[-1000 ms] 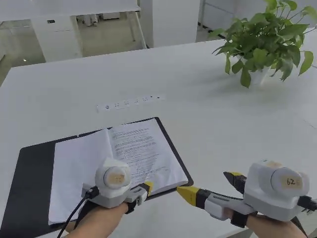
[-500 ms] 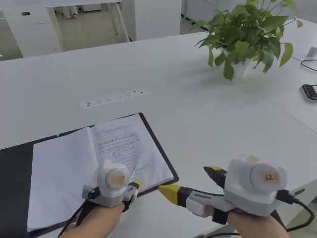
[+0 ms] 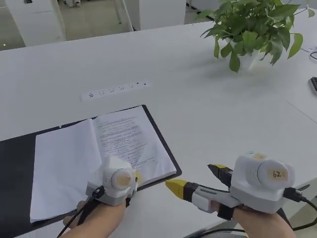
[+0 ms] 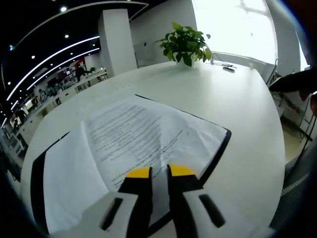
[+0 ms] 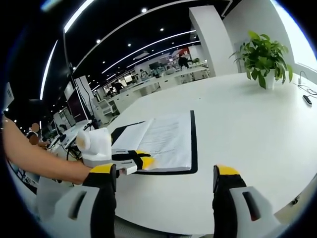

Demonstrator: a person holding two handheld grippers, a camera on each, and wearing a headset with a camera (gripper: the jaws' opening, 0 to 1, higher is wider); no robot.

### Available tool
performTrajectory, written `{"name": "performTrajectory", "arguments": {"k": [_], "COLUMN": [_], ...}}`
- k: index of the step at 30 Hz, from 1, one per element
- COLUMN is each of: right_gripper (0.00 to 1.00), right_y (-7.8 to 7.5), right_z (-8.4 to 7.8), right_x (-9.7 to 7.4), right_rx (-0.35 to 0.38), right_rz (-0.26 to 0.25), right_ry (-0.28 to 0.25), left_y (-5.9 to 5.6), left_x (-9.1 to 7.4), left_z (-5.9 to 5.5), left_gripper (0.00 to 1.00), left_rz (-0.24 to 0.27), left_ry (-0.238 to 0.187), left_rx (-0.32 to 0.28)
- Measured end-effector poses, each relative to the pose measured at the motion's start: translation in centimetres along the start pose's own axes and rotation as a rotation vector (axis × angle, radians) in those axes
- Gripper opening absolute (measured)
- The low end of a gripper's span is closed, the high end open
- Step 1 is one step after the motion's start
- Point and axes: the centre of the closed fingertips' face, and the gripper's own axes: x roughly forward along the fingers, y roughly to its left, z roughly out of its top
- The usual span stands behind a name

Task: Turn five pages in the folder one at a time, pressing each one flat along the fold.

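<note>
Little but the camera has shifted: the left gripper [image 4: 159, 174] stays, jaws narrow and perhaps nipping paper, on the printed page [image 3: 129, 141] of the folder [image 3: 15, 163] at lower left, while the right gripper [image 3: 195, 178] waits wide-jawed at lower right, so the turn looks unstarted.

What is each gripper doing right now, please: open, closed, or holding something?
Left gripper: closed at the printed page; whether it grips it cannot be told.
Right gripper: open, empty.

The white desk [image 3: 213, 119] carries an open black folder [image 3: 15, 163] beneath the left claw [image 4: 158, 173], a row of sockets [image 3: 111, 90] beyond it, and a potted plant [image 3: 252, 29] far ahead of the right claw [image 3: 195, 178].
</note>
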Motion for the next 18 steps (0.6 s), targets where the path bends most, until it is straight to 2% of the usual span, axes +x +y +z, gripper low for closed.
{"name": "performTrajectory", "arguments": {"k": [5,8,10,13,15,16,18], "right_gripper": [0.79,0.77,0.77,0.76,0.75,0.75,0.74], "right_y": [-0.05,-0.03,0.04,0.12,0.11,0.13,0.07], "right_z": [-0.28,-0.42,-0.49,-0.74,-0.85,-0.88,-0.89], "right_x": [0.24,0.42,0.51,0.69,0.77,0.81,0.87], "right_rx": [0.002,-0.001,0.001,-0.002,0.0,-0.001,0.001], "right_rz": [0.003,0.008,0.012,0.019,0.02,0.022,0.022], "right_ry": [0.01,0.017,0.019,0.029,0.035,0.035,0.036], "left_y": [0.25,0.45,0.54,0.59,-0.02,0.39,0.34], "left_x": [-0.05,0.0,0.01,0.0,0.09,0.1,0.14], "left_z": [0.05,0.05,0.05,0.11,0.21,0.17,0.19], "left_gripper": [0.07,0.06,0.05,0.04,0.0,0.0,0.0], "left_rz": [0.005,0.004,-0.001,-0.007,-0.047,-0.026,-0.041], "left_ry": [0.001,-0.005,-0.007,-0.006,-0.007,-0.003,-0.009], "left_rx": [0.006,-0.025,-0.076,-0.116,-0.189,-0.206,-0.297]}}
